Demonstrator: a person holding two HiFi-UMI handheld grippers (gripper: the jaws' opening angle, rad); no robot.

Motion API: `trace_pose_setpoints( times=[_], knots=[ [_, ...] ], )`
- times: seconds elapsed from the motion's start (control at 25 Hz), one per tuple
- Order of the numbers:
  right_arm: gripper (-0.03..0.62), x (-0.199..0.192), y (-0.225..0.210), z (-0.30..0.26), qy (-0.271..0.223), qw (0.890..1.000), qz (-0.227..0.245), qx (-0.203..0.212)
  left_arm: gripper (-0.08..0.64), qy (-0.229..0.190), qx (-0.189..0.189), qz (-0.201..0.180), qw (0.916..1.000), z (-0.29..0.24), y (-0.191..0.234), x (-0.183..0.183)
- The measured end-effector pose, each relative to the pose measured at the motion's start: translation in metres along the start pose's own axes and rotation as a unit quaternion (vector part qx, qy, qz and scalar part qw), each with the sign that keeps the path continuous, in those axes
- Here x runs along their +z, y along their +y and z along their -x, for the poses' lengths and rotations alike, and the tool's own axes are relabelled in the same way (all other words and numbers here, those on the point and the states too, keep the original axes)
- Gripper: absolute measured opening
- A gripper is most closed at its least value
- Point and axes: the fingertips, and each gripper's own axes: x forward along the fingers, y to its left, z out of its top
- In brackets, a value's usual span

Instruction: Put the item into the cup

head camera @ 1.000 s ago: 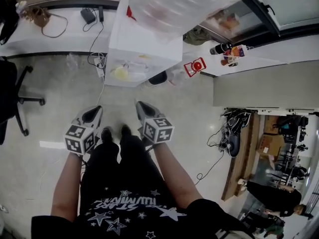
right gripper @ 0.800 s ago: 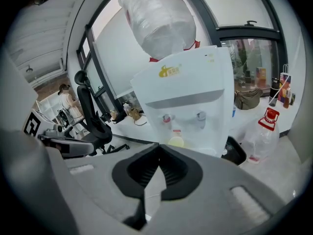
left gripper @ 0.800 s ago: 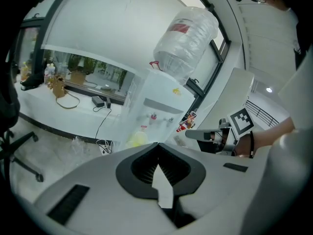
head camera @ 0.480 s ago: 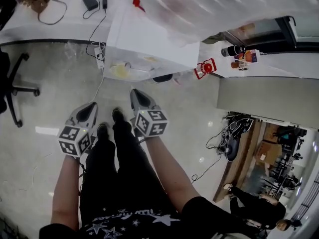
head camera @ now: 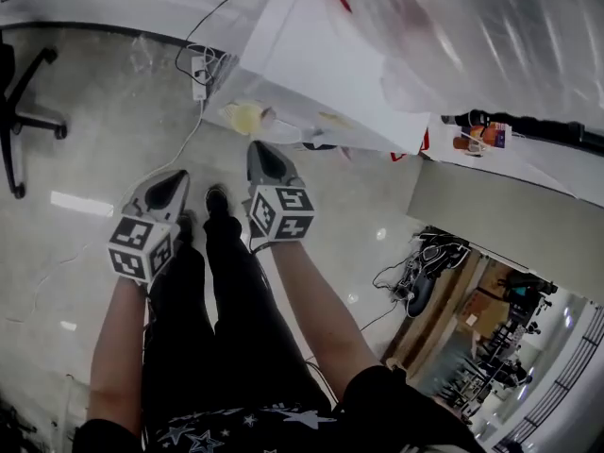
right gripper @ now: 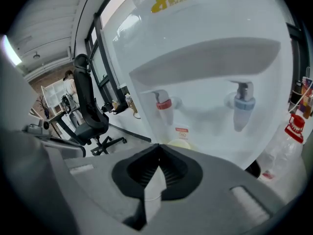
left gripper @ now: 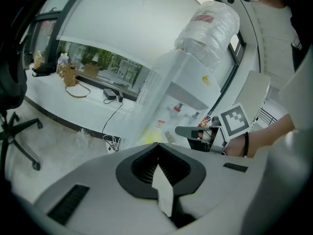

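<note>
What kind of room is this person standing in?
Most likely an office: a water dispenser with red and blue taps, a black swivel chair, and a long white desk with cables by the window.

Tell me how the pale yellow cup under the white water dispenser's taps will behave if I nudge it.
The pale yellow cup looks small and probably light, so it would likely slide or tip at a nudge. It sits on a ledge of the white water dispenser, so a sideways push might knock it off. Its stiffness is too blurred to judge.
</note>
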Motion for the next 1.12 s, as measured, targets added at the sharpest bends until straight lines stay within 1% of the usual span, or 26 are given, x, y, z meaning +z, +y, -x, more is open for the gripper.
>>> trace_pose_setpoints(
  times=[0.08, 0.2, 0.28, 0.72, 1.12],
  knots=[
    [0.0, -0.001, -0.003, -0.011, 0.002, 1.0, -0.001, -0.003, 0.005, 0.004, 0.004, 0.002, 1.0, -0.003, 0.002, -0.006],
    [0.0, -0.001, -0.007, -0.024, 0.0, 1.0, -0.004, -0.009, 0.005, 0.003, 0.005, 0.023, 0.9997, -0.004, 0.006, -0.012],
    [0.0, 0.0, -0.008, -0.031, -0.004, 1.0, -0.005, -0.012, 0.005, 0.005, 0.006, 0.029, 0.9995, -0.005, 0.009, -0.016],
    [0.0, 0.001, -0.021, -0.06, -0.006, 0.999, -0.013, -0.029, 0.005, 0.017, 0.013, 0.044, 0.9988, -0.006, 0.021, -0.033],
    [0.002, -0.01, -0.03, -0.077, 0.015, 0.999, 0.003, -0.051, 0.005, 0.022, 0.018, 0.049, 0.9984, -0.008, 0.028, -0.04]
  ],
)
